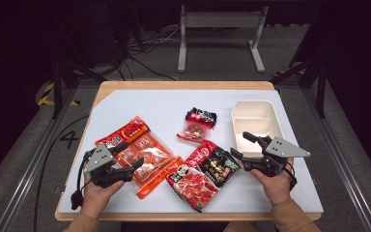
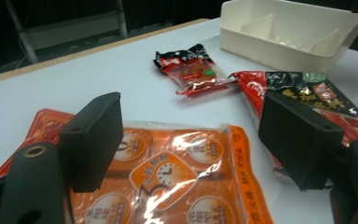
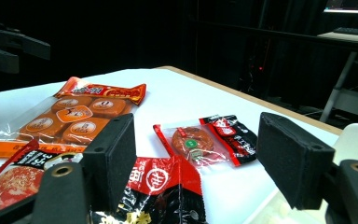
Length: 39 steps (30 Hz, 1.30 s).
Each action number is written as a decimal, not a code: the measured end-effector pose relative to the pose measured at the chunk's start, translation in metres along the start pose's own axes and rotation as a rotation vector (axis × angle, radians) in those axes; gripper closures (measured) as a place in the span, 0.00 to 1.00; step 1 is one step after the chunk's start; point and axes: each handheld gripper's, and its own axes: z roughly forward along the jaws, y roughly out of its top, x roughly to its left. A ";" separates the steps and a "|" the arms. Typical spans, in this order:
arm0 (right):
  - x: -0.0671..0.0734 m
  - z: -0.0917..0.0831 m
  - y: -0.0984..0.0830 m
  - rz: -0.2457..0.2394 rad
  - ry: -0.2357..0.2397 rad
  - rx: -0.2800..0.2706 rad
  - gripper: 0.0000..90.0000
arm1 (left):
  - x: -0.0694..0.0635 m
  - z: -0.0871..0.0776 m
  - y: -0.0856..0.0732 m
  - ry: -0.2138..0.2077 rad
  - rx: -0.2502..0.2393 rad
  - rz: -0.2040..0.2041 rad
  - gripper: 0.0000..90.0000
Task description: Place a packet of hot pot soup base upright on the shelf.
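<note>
Two grippers hover low over the white-topped table point(image 1: 140, 104), one at each lower corner of the spread of packets. At about eight o'clock from the table's middle, the left gripper point(image 1: 130, 155) sits above the orange snack bag point(image 1: 145, 157), its jaws spread wide with nothing pressed between them; in the left gripper view the bag's clear window point(image 2: 168, 182) lies just below and between the two black pads. Under that bag, a red flat packet point(image 1: 128, 131) pokes out toward ten o'clock. Near the centre, at roughly twelve o'clock from the big pouch, lies the small red-and-black sachet point(image 1: 197, 124), apart from its neighbours. The large red-and-black pouch point(image 1: 205, 174) sprawls at six o'clock, its edge touching the orange bag. The right gripper point(image 1: 239, 146), at four o'clock, holds its jaws wide apart and empty, just beside the pouch's upper right corner. Behind it, at two o'clock, stands the cream divided tray point(image 1: 257, 118).
</note>
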 end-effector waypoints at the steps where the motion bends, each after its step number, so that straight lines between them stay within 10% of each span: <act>1: -0.001 -0.001 0.001 -0.001 0.000 -0.004 0.33 | -0.001 0.002 0.003 -0.008 0.001 0.002 0.24; 6: -0.002 -0.002 0.002 0.001 -0.004 -0.002 0.33 | -0.001 0.012 0.014 -0.033 0.000 -0.046 0.24; 39: -0.006 -0.018 0.000 0.021 -0.020 0.016 0.34 | -0.013 0.103 0.065 -0.207 0.077 -0.028 0.30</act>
